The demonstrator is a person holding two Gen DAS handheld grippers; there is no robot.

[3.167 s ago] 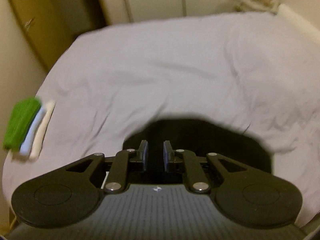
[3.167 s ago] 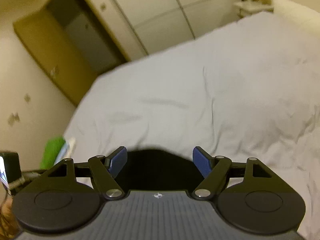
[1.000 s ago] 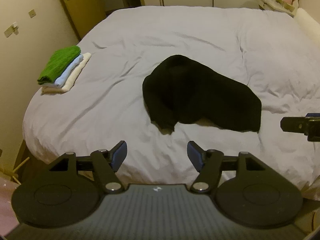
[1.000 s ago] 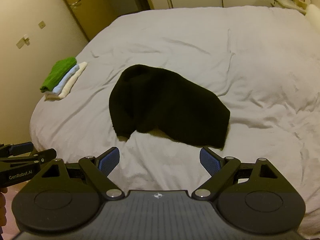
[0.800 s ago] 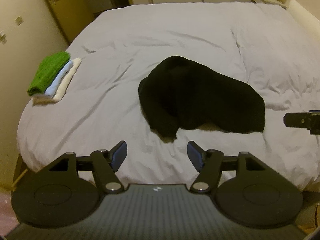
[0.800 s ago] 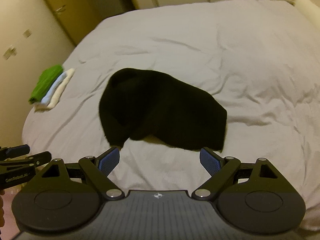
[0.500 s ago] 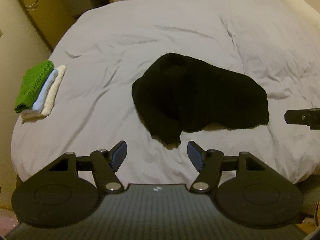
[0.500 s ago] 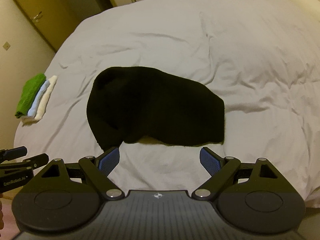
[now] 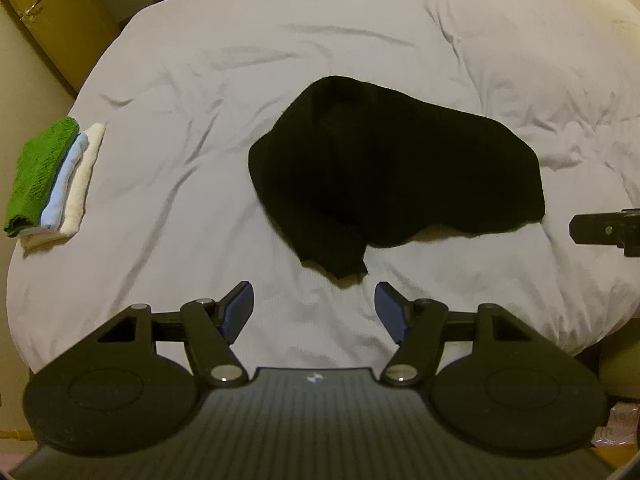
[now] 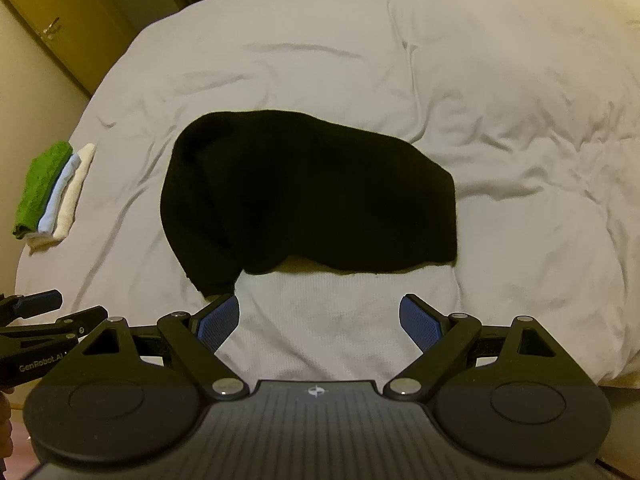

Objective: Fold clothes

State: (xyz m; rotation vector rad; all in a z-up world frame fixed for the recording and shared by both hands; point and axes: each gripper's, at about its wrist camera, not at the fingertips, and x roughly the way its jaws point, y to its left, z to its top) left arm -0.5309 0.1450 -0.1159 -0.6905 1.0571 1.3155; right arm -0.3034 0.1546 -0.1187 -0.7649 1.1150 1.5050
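A black garment (image 9: 396,176) (image 10: 304,196) lies crumpled on the white bed cover (image 9: 280,60) (image 10: 500,100), one corner trailing toward me. My left gripper (image 9: 314,308) hovers open just short of that near corner, nothing between its blue pads. My right gripper (image 10: 319,318) also stands open, wider, above the cover in front of the garment's near hem. The left gripper's tip (image 10: 36,302) shows at the left edge of the right wrist view; the right gripper's tip (image 9: 600,230) shows at the right edge of the left wrist view.
A folded stack (image 9: 52,176) (image 10: 52,192) of green, pale blue and cream cloths sits near the bed's left edge. A yellow-brown door (image 9: 52,12) (image 10: 52,20) and wall stand beyond it. The bed's near edge (image 9: 580,340) curves just below the grippers.
Both grippers have sunk and come closer to the bed, so the black garment looks larger and nearer. Earlier the left gripper was nearly shut; both now stand open.
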